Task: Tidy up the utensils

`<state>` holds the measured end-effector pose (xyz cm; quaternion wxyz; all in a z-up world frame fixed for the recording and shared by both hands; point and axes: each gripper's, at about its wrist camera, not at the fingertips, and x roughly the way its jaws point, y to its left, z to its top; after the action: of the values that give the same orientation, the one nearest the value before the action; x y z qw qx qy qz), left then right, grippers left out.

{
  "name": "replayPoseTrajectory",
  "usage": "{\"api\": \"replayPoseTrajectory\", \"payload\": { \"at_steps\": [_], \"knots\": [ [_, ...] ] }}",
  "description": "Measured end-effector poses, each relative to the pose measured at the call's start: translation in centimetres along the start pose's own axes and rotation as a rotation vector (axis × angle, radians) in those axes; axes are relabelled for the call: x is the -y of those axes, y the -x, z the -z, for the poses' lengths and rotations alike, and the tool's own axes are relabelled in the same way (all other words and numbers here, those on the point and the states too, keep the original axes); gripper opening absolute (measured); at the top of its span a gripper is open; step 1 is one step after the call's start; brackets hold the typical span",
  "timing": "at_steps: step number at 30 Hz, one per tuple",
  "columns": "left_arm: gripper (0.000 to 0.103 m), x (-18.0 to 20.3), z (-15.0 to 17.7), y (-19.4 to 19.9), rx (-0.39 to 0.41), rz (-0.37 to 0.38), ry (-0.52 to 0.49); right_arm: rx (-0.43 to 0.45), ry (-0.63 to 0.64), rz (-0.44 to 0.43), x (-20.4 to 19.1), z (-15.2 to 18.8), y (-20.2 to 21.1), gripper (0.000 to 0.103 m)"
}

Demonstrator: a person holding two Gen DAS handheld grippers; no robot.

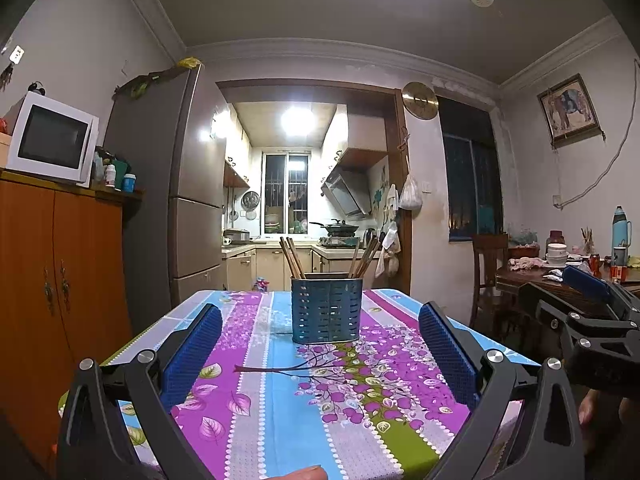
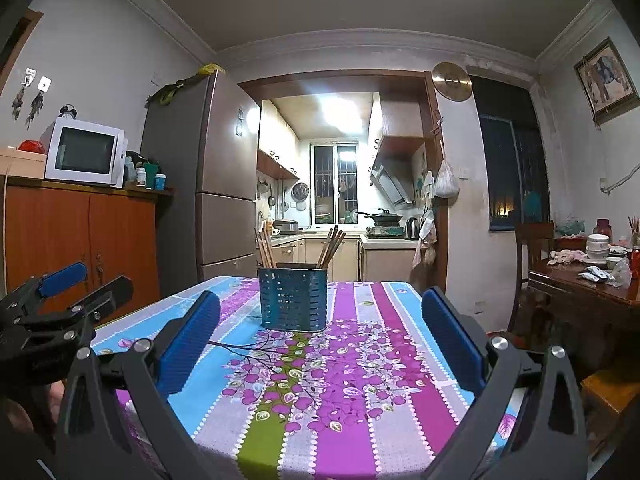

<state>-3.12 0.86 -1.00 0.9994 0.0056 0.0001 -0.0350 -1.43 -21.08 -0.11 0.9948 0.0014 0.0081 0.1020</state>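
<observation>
A blue perforated utensil holder [image 1: 326,309] stands upright on the far half of the floral tablecloth; it also shows in the right wrist view [image 2: 293,298]. Several wooden chopsticks stand in it in two bunches, one at the left [image 1: 292,258] and one at the right [image 1: 364,258]. My left gripper [image 1: 322,320] is open and empty, held above the table's near part, short of the holder. My right gripper [image 2: 322,310] is open and empty, beside the left one, which shows at the left edge [image 2: 64,280].
The table [image 1: 256,400] has a striped purple, blue and green cloth. An orange cabinet [image 1: 60,280] with a microwave stands left, a fridge [image 1: 192,208] behind. A wooden table [image 2: 588,284] with bowls and a chair stand right.
</observation>
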Motion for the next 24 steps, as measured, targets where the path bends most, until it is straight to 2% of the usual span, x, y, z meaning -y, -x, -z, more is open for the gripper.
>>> {"api": "replayPoseTrajectory", "payload": {
  "at_steps": [24],
  "knots": [
    [0.098, 0.3, 0.4, -1.1, -0.018, -0.019, -0.016, -0.025, -0.002, -0.010, 0.0, 0.2, -1.0, 0.097]
  ]
}}
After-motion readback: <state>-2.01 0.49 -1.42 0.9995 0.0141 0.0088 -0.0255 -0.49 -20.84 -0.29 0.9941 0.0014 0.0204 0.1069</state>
